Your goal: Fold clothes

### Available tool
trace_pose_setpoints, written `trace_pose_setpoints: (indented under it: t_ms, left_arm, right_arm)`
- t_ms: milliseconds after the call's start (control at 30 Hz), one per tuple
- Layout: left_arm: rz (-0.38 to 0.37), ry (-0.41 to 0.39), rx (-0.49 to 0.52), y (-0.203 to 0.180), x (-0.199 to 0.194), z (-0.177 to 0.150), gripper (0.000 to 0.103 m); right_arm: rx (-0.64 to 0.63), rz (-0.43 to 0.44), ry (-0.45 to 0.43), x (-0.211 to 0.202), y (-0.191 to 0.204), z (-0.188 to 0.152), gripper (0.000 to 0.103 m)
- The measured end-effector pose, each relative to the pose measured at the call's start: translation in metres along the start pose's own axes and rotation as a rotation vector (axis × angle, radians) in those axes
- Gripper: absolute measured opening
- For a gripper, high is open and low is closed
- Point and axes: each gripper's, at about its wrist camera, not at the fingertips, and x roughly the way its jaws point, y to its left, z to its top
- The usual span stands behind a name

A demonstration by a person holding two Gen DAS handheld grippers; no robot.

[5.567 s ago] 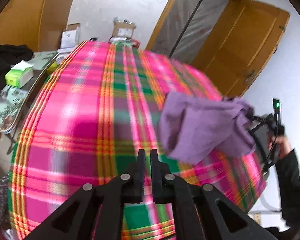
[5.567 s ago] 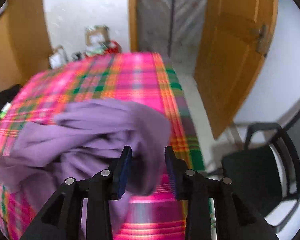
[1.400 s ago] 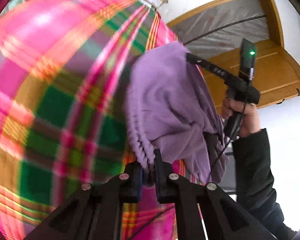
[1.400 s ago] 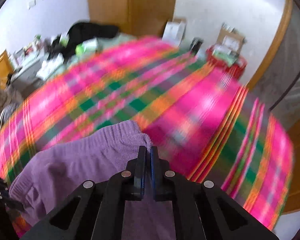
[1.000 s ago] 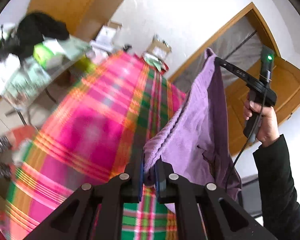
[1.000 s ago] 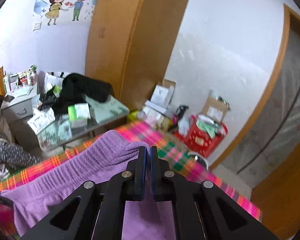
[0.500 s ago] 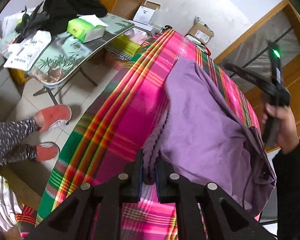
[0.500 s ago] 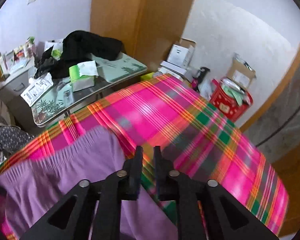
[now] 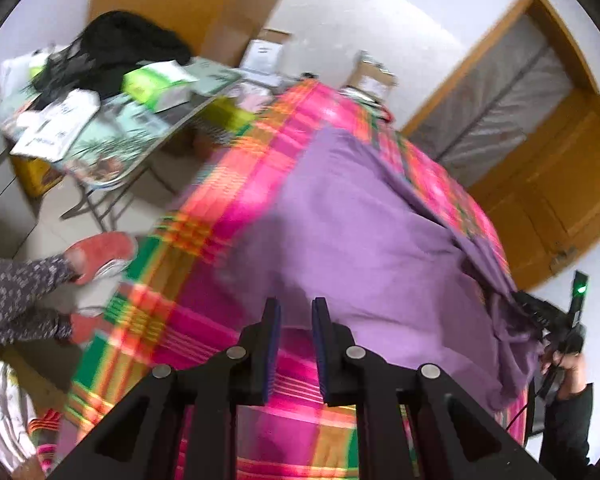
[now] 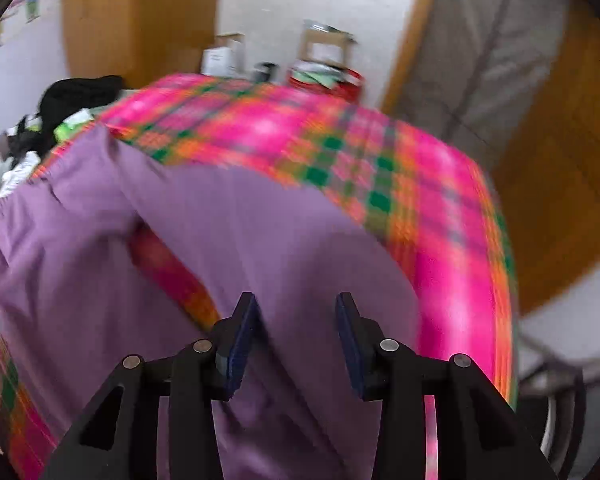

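Purple garment (image 9: 360,232) blurred, spread over plaid cloth (image 9: 256,168); left gripper (image 9: 294,312), right gripper (image 10: 296,316) jaws just parted, gripping nothing.

Plaid cloth (image 10: 284,128) smeared by motion blur in right wrist view. Purple garment (image 9: 360,232) near edge hidden behind fingers (image 9: 270,344). Boxes (image 9: 262,54) by wall too blurred for labels.

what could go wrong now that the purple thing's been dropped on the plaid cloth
The purple garment lies rumpled, and one end hangs over the edge of the plaid cloth by the right gripper; it could slide off. In the right wrist view a fold leaves plaid showing through, so creases may get folded in. Both grippers have just been opening, the left gripper with nothing between its fingers, so nothing pins the fabric.
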Motion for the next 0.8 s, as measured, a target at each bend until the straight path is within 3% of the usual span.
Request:
trace_pose_setpoints:
  t_ms: [200, 300, 467, 567, 600, 667, 800]
  left_arm:
    - [-0.079, 0.036, 0.100, -0.051, 0.009, -0.013, 0.016]
    - [-0.103, 0.054, 0.128, -0.069, 0.015, -0.020, 0.016]
    - [-0.087, 0.059, 0.197, -0.098, 0.030, -0.030, 0.016]
    - [-0.080, 0.064, 0.218, -0.107, 0.039, -0.033, 0.016]
    - [-0.078, 0.066, 0.223, -0.109, 0.042, -0.034, 0.016]
    - [-0.076, 0.072, 0.232, -0.113, 0.047, -0.037, 0.016]
    - [-0.066, 0.095, 0.247, -0.114, 0.054, -0.043, 0.016]
  right_arm:
    - [0.074, -0.071, -0.005, -0.015, -0.023, -0.043, 0.050]
    - [0.126, -0.054, 0.008, -0.019, -0.033, -0.051, 0.050]
    - [0.013, -0.044, -0.048, -0.027, -0.010, -0.037, 0.050]
    - [-0.016, -0.010, -0.009, -0.009, -0.001, -0.027, 0.050]
    - [-0.016, 0.002, 0.013, 0.000, 0.001, -0.024, 0.047]
    - [0.004, 0.017, 0.037, 0.009, 0.000, -0.020, 0.014]
    - [0.096, 0.038, -0.018, -0.009, -0.015, -0.018, 0.008]
